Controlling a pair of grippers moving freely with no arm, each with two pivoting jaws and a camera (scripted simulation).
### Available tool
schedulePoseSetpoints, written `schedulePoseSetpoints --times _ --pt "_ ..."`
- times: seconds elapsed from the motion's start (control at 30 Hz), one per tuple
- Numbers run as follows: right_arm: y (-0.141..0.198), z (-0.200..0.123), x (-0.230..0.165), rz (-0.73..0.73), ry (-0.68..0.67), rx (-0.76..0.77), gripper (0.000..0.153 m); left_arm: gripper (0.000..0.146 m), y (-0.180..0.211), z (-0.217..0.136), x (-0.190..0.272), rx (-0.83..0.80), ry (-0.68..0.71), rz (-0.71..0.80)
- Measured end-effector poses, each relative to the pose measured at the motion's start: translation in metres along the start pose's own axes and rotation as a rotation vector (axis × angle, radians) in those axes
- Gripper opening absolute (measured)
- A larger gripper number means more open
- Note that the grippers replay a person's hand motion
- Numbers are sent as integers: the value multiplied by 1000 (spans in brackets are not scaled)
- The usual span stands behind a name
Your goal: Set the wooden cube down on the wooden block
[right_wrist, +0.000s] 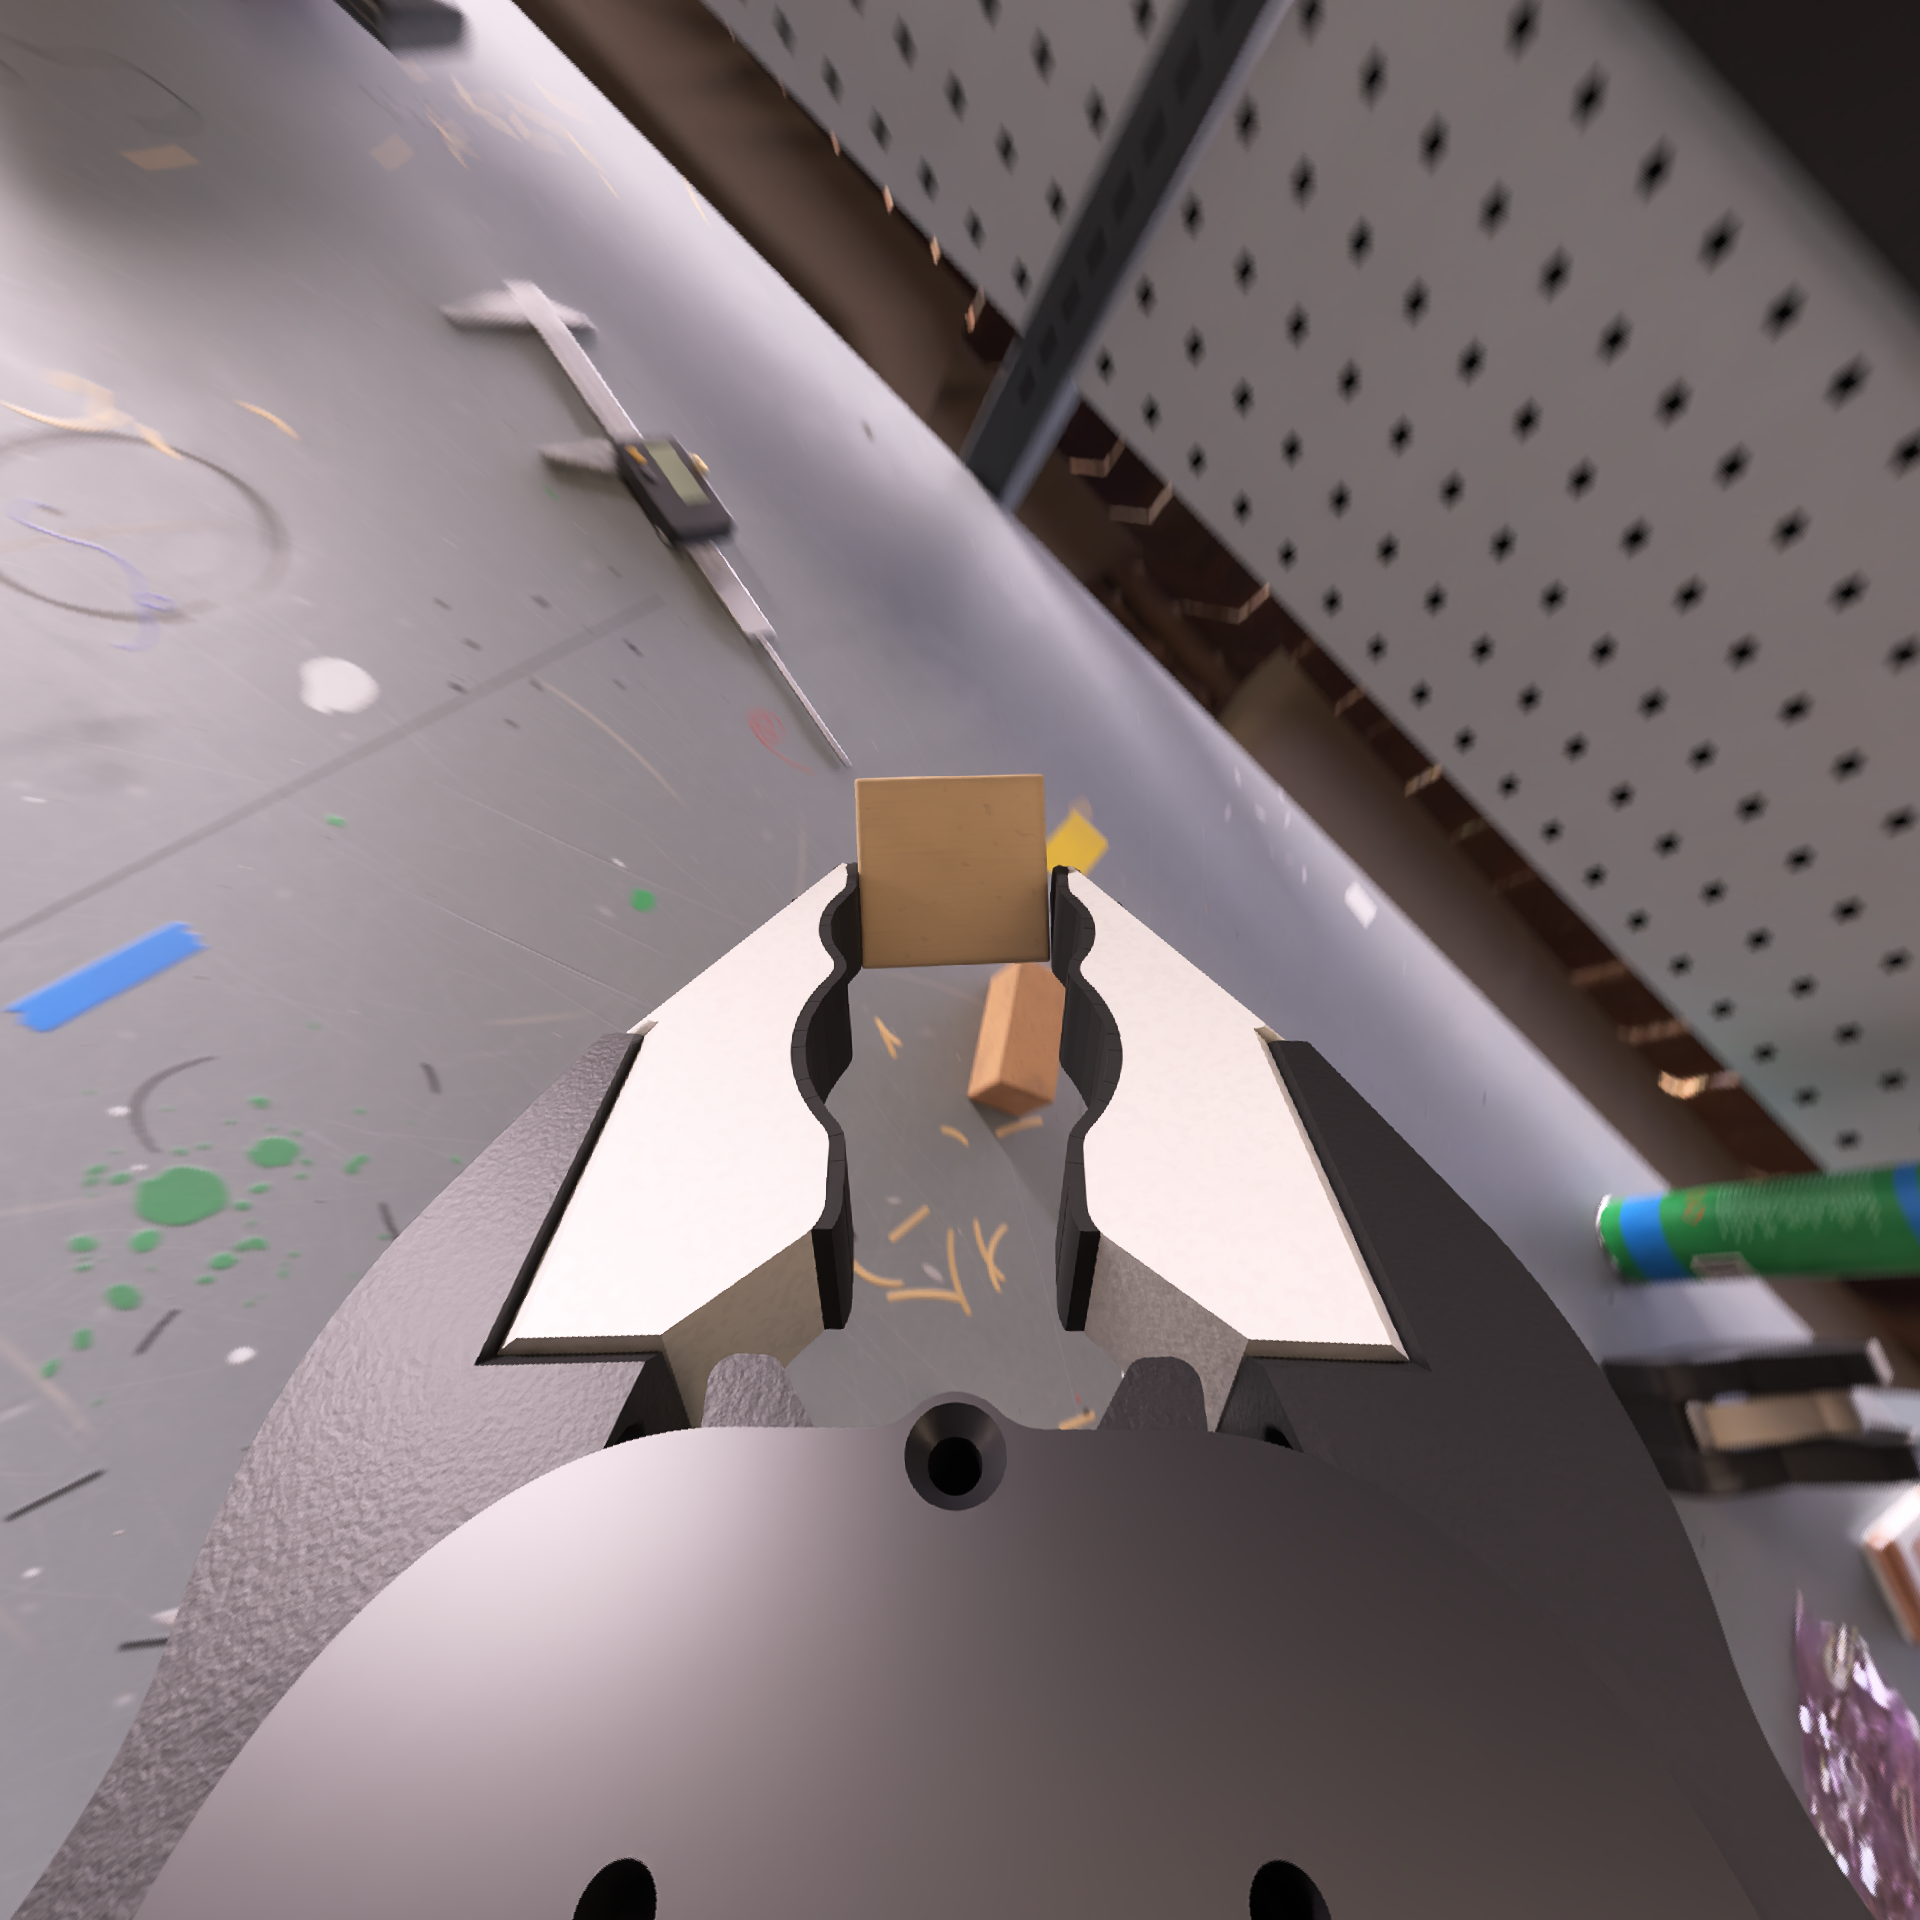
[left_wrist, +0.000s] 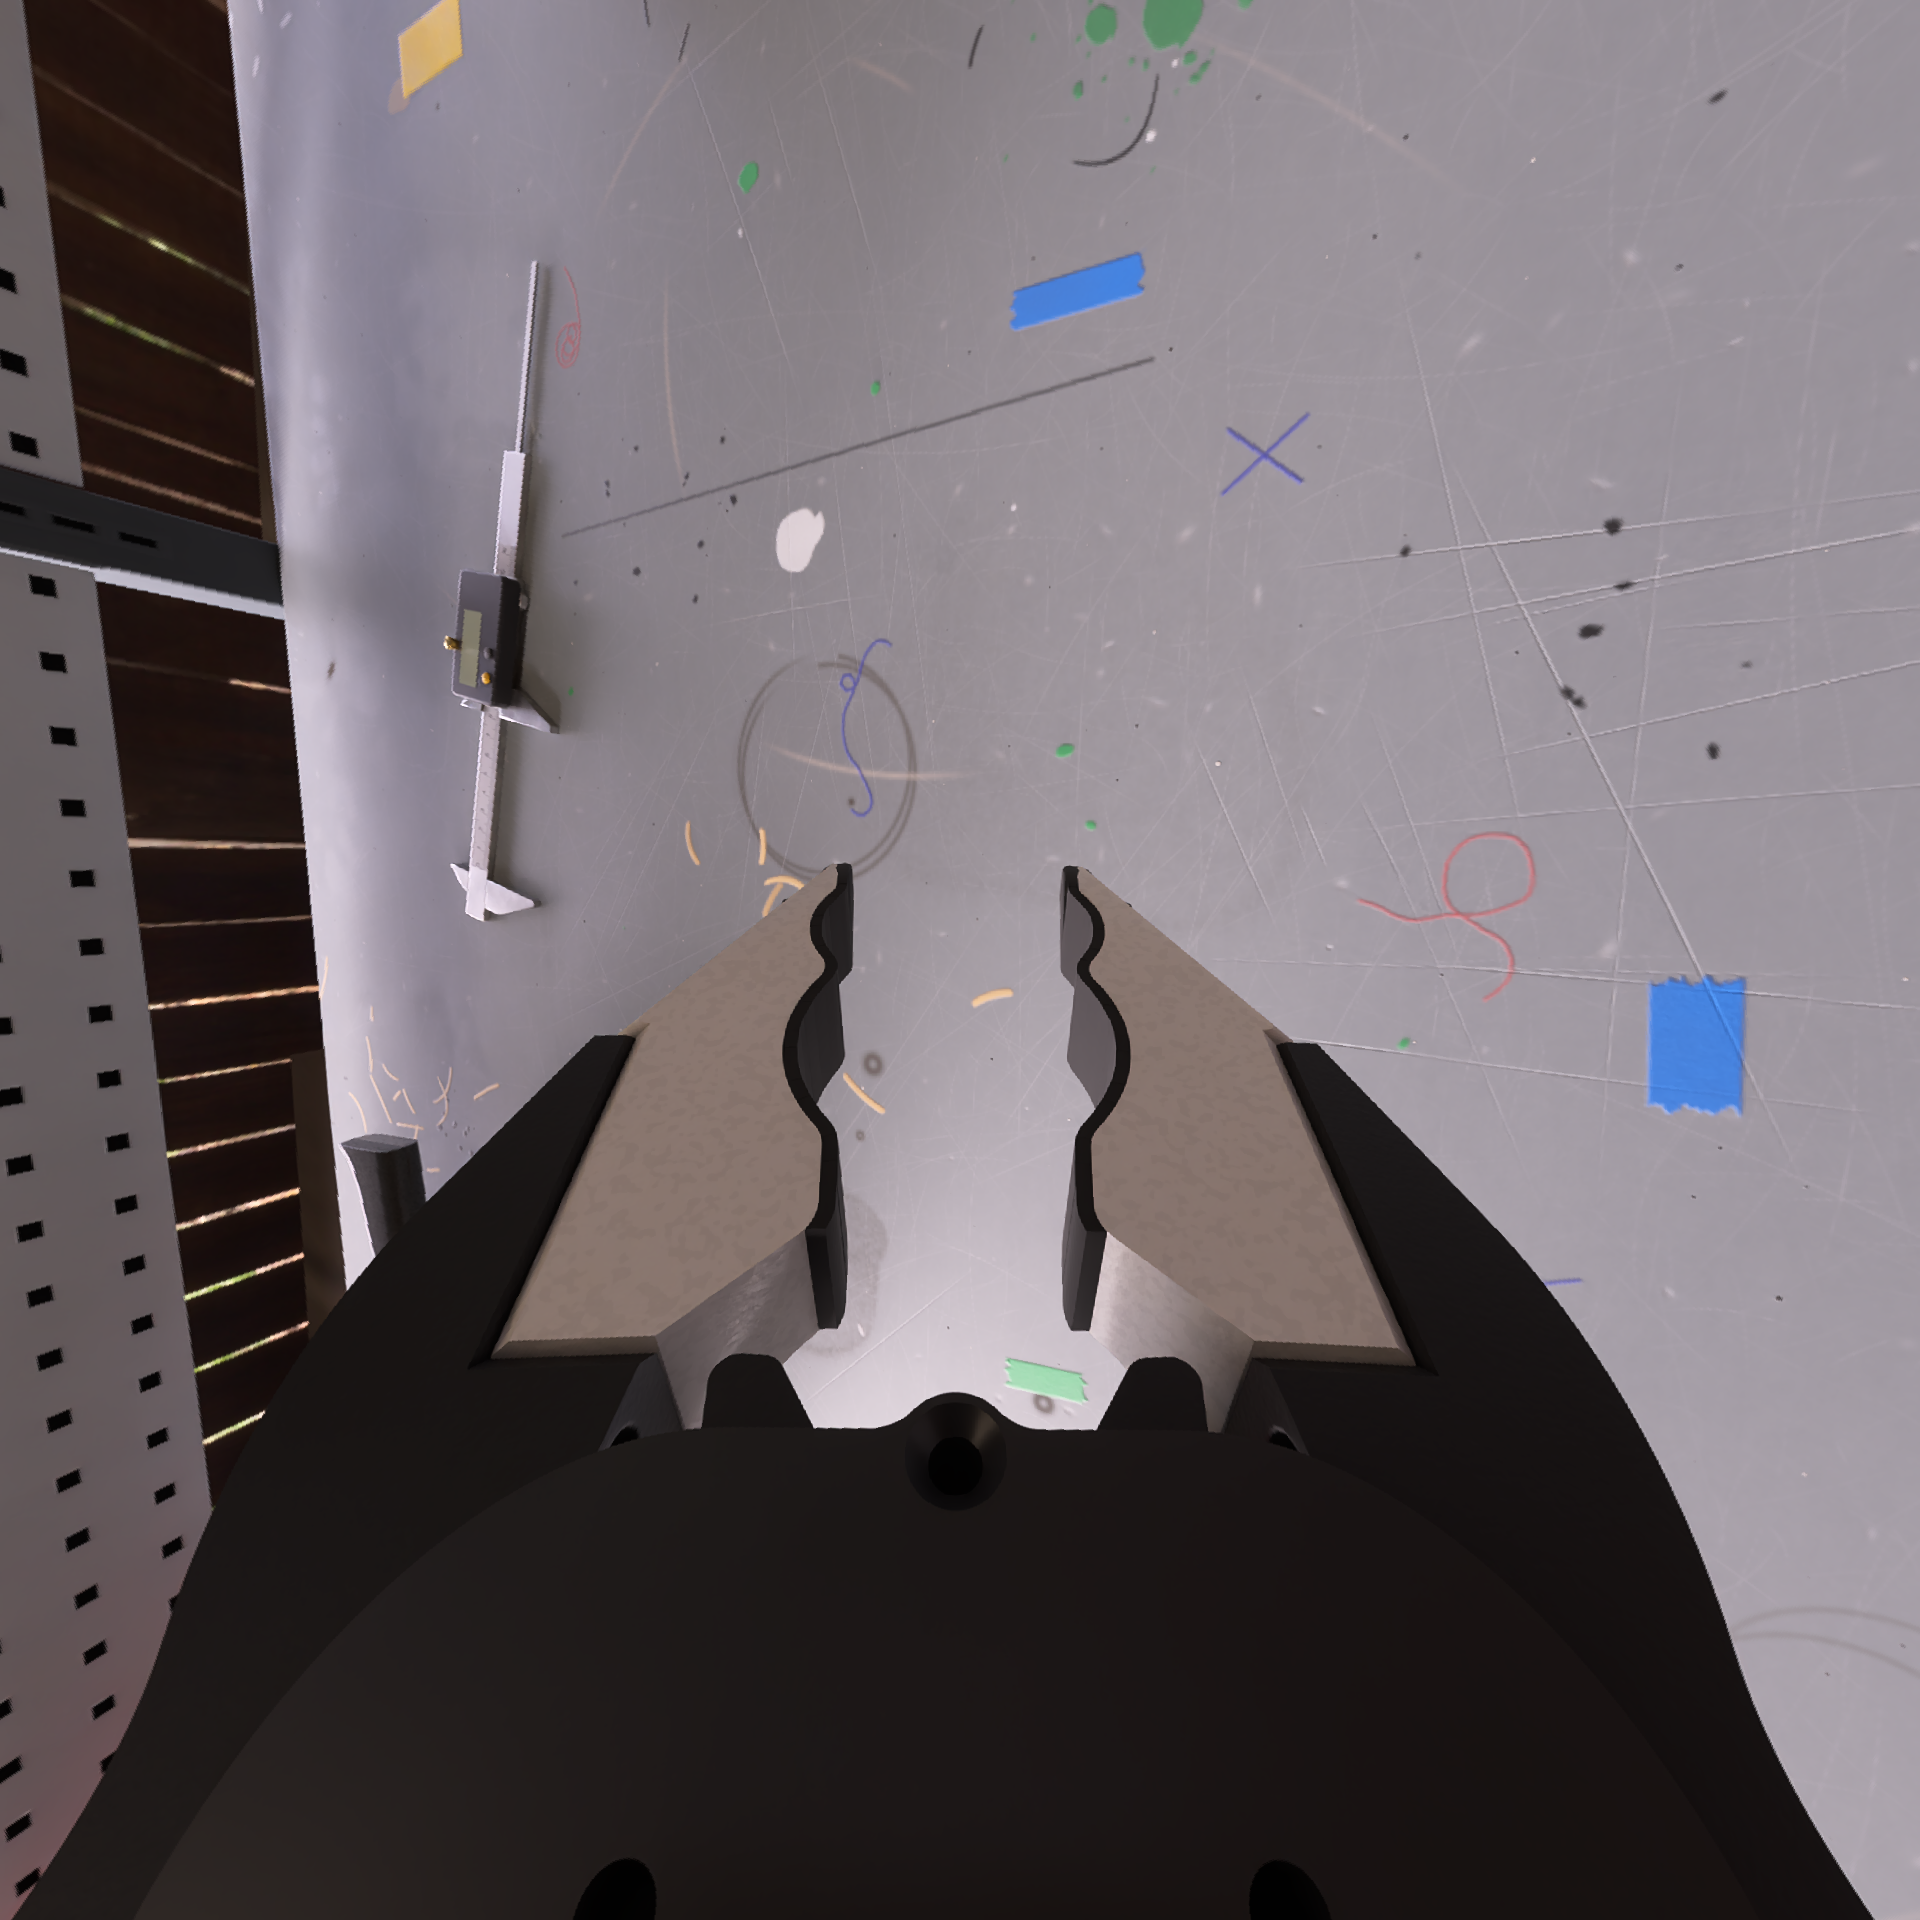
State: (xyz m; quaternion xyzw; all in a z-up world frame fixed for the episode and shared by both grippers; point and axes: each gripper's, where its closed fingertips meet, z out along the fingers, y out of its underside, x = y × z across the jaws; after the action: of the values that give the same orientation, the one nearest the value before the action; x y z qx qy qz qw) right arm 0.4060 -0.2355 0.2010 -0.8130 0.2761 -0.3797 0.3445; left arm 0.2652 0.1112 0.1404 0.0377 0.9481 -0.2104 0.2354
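Observation:
In the right wrist view my right gripper (right_wrist: pixel 954 883) is shut on the light wooden cube (right_wrist: pixel 951 871), pinched between its fingertips and held above the grey bench. The darker orange-brown wooden block (right_wrist: pixel 1013 1044) lies on the bench below and just past the cube, partly hidden behind the right finger. In the left wrist view my left gripper (left_wrist: pixel 958 883) is open and empty over the bare grey bench (left_wrist: pixel 1351 675). Neither the cube nor the block shows in that view.
A digital caliper (left_wrist: pixel 497 644) lies near the bench's edge and also shows in the right wrist view (right_wrist: pixel 675 488). A green-and-blue can (right_wrist: pixel 1766 1231) lies at the right, with a black clip (right_wrist: pixel 1766 1429) below it. A pegboard wall (right_wrist: pixel 1558 416) stands beyond the edge.

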Motion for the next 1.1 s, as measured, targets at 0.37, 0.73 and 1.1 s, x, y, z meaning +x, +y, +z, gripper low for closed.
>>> schedulePoseSetpoints --times 0.37,0.73,1.1 --pt "88 100 39 195 -66 -344 36 40 -2 -3 1 -14 -3 22" --pt "122 146 49 246 2 -427 36 40 3 -4 4 -28 -2 12" --pt "135 142 46 262 24 -473 36 40 5 -2 4 -26 -5 6"
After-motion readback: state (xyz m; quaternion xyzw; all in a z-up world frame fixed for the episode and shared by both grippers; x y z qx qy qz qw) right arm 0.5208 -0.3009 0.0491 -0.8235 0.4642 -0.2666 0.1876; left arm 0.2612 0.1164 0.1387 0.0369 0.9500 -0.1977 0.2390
